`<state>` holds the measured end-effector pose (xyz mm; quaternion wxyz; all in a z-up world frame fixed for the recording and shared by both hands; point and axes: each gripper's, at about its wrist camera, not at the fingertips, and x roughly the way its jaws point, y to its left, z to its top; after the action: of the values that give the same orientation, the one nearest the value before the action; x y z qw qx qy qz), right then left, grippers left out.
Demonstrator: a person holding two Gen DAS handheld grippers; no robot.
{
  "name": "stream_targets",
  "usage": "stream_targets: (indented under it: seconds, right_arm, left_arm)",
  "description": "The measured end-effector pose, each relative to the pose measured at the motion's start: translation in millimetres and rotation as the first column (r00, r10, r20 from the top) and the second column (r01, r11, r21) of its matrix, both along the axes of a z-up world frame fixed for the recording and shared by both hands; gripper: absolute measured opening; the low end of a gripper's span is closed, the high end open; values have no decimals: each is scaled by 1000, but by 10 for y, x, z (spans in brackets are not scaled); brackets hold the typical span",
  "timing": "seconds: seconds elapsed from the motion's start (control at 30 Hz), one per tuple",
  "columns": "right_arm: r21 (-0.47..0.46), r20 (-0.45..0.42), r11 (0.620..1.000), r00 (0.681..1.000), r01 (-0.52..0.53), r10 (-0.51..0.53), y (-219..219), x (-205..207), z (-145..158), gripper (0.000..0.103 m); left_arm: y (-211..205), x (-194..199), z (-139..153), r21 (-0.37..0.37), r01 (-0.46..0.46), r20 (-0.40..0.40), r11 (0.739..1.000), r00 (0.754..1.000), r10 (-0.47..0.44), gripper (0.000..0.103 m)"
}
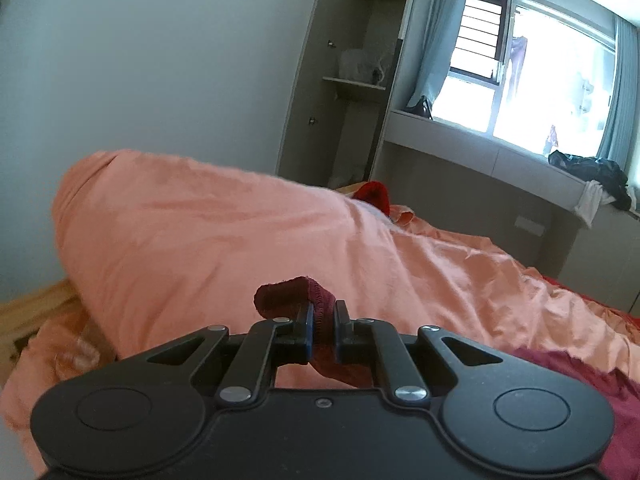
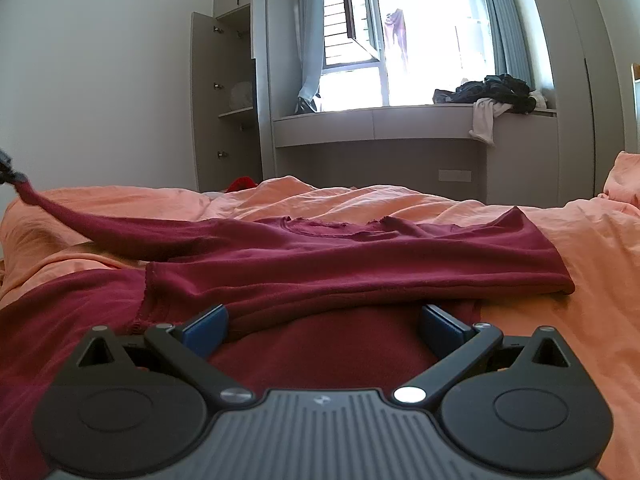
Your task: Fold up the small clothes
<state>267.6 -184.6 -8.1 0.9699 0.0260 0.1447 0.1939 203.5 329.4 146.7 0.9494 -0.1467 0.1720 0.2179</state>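
Note:
A dark red long-sleeved shirt (image 2: 320,256) lies spread on the orange bedding (image 2: 560,240). Its right sleeve is folded across the body. My left gripper (image 1: 323,320) is shut on the cuff of the shirt's left sleeve (image 1: 296,294) and holds it lifted; in the right wrist view that sleeve (image 2: 80,216) stretches up to the left gripper (image 2: 6,172) at the left edge. My right gripper (image 2: 322,328) is open, low over the shirt's body, with the folded sleeve's edge just ahead of its blue pads (image 2: 206,330).
A rolled orange duvet (image 1: 200,232) rises ahead of the left gripper. A red item (image 1: 374,196) lies beyond it. An open wardrobe (image 2: 232,100) stands by the wall. A window bench (image 2: 380,124) carries a pile of dark clothes (image 2: 496,90). An orange pillow (image 2: 624,180) sits at right.

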Motion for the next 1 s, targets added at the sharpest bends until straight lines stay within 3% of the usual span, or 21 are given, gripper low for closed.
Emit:
stream_targets:
  seconds: [0.23, 0.43, 0.53, 0.67, 0.77, 1.0]
  right_arm:
    - [2, 1, 1000, 1000, 0, 0, -10, -6, 2, 103]
    - [3, 4, 1000, 1000, 15, -15, 5, -39, 17, 103]
    - [7, 5, 1000, 1000, 21, -21, -3, -57, 42, 103]
    - [53, 8, 998, 999, 34, -35, -76, -92, 121, 103]
    - [102, 15, 994, 999, 42, -44, -150, -135, 201, 103]
    - [59, 55, 989, 989, 135, -139, -321, -246, 368, 103]
  left_arm:
    - [100, -4, -335, -55, -29, -1, 998, 1000, 29, 9]
    - [-95, 352, 38, 54, 42, 102, 998, 994, -48, 9]
    - [-352, 601, 304, 115, 121, 177, 986, 974, -140, 9]
    - [-874, 912, 609, 189, 263, 271, 946, 912, -308, 9]
    - [-1387, 1105, 735, 241, 377, 302, 894, 847, -438, 10]
    - [-2677, 1295, 576, 293, 622, 255, 726, 681, -686, 10]
